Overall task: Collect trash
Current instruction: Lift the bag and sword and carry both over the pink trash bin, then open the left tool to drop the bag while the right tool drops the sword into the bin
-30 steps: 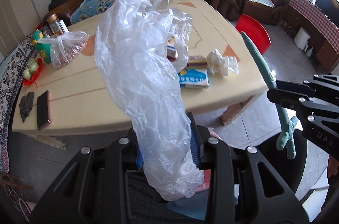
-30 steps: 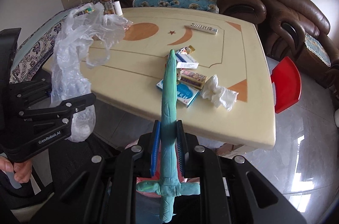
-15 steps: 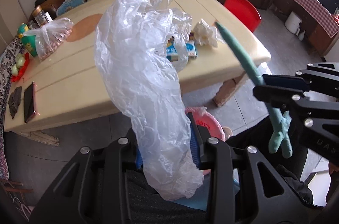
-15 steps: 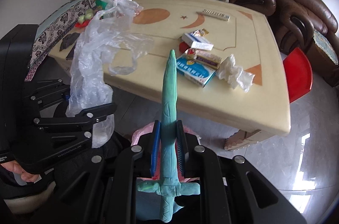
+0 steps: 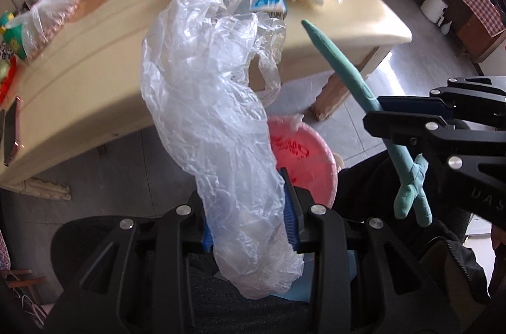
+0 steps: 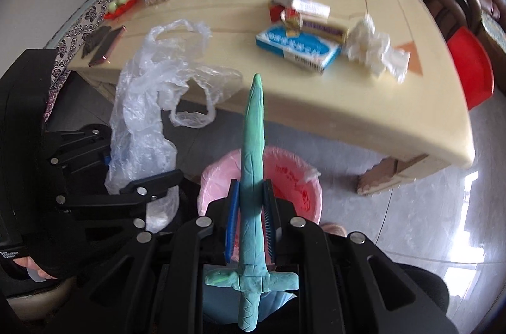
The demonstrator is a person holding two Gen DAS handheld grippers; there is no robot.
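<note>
The left gripper (image 5: 249,210) pinches a limp, featherlight plastic bag (image 5: 208,100); the right gripper (image 6: 251,220) clamps a soft, bendable clay sword (image 6: 253,176) mid-blade.

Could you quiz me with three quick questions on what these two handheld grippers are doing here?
1. True or false: the left gripper is clamped on a crumpled clear plastic bag.
2. What does the right gripper hold? A) tissue B) green clay sword C) phone
3. Fill in: on the floor below both grippers, beside the table, sits a pink ____.

Key: 1 true; 2 B; 3 bin, lined with a pink bag.
</note>
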